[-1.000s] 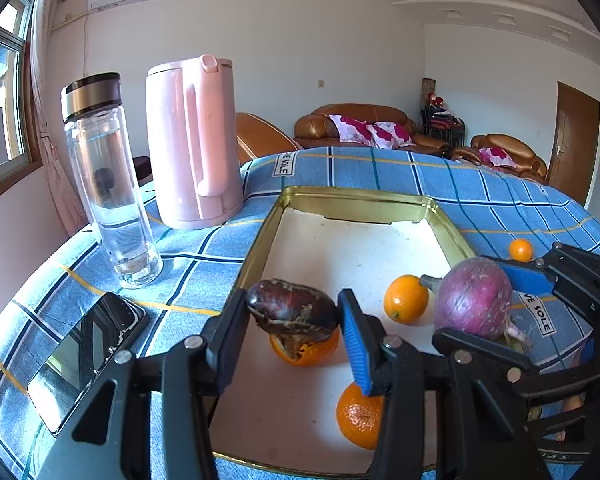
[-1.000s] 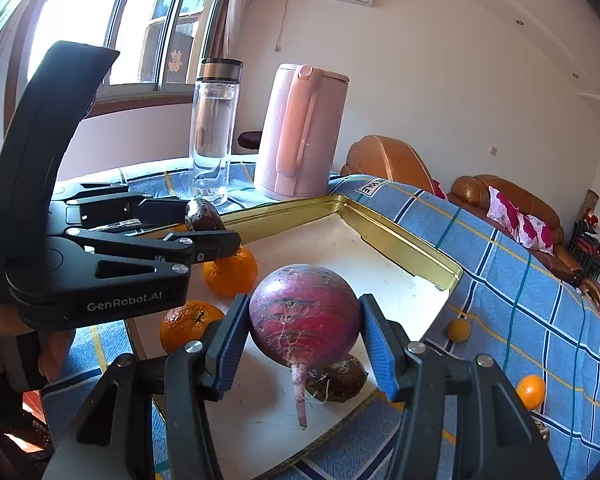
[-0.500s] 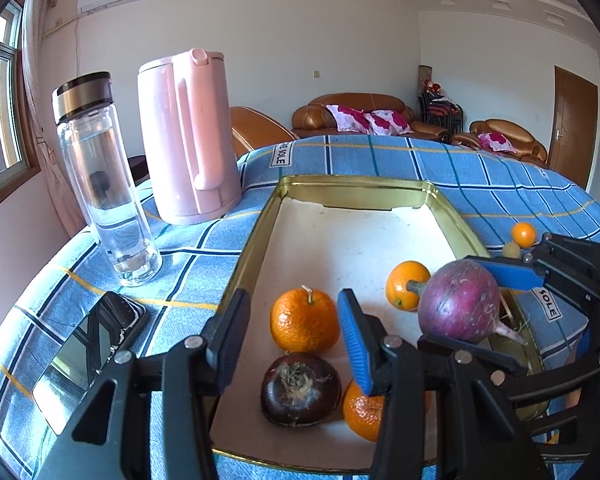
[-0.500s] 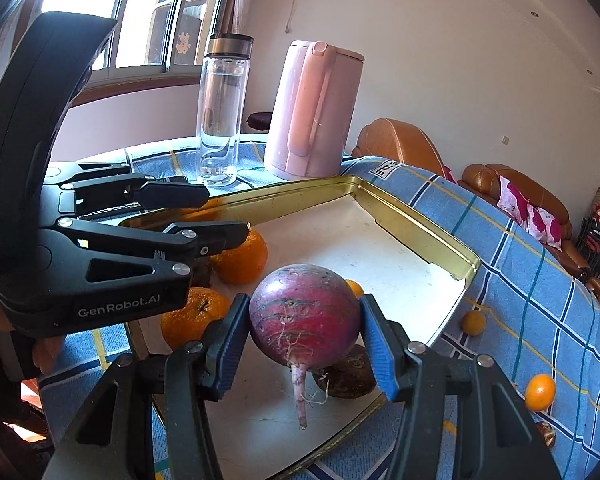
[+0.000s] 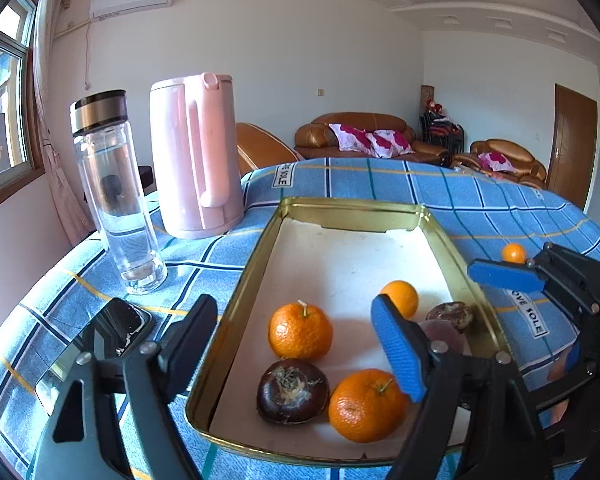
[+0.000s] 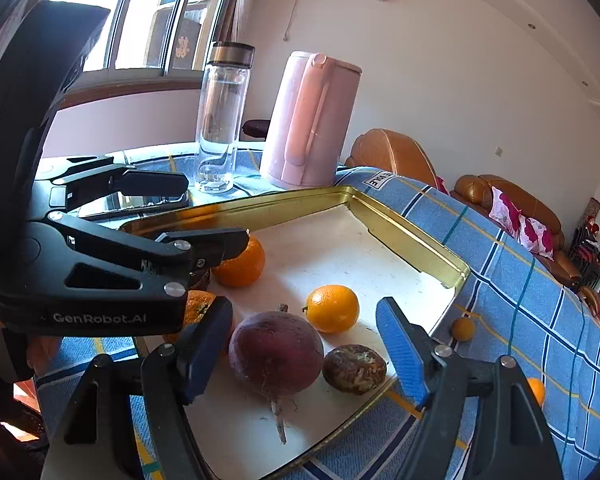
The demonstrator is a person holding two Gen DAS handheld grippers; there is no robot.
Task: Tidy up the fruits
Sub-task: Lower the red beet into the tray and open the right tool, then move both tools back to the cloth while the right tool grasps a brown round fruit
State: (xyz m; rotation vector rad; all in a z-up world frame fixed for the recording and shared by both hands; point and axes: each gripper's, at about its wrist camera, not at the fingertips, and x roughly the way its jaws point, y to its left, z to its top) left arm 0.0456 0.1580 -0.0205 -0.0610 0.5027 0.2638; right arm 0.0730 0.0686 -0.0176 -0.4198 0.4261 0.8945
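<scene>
A gold-rimmed tray (image 5: 260,240) (image 6: 412,240) holds several fruits. In the left wrist view a dark purple fruit (image 5: 292,391) lies beside two oranges (image 5: 300,330) (image 5: 366,404). My left gripper (image 5: 300,350) is open and empty above them. In the right wrist view a purple-red beet (image 6: 276,354) rests on the tray floor next to a brown fruit (image 6: 354,368) and a small orange (image 6: 332,308). My right gripper (image 6: 304,354) is open around the beet, not touching it.
A pink kettle (image 5: 196,156) and a clear water bottle (image 5: 112,196) stand left of the tray. A phone (image 5: 96,348) lies on the blue checked cloth. Small oranges (image 6: 462,328) (image 6: 536,390) lie on the cloth right of the tray.
My left gripper released the dark fruit onto the tray, then opened wider. My right gripper opened and the beet now rests on the tray.
</scene>
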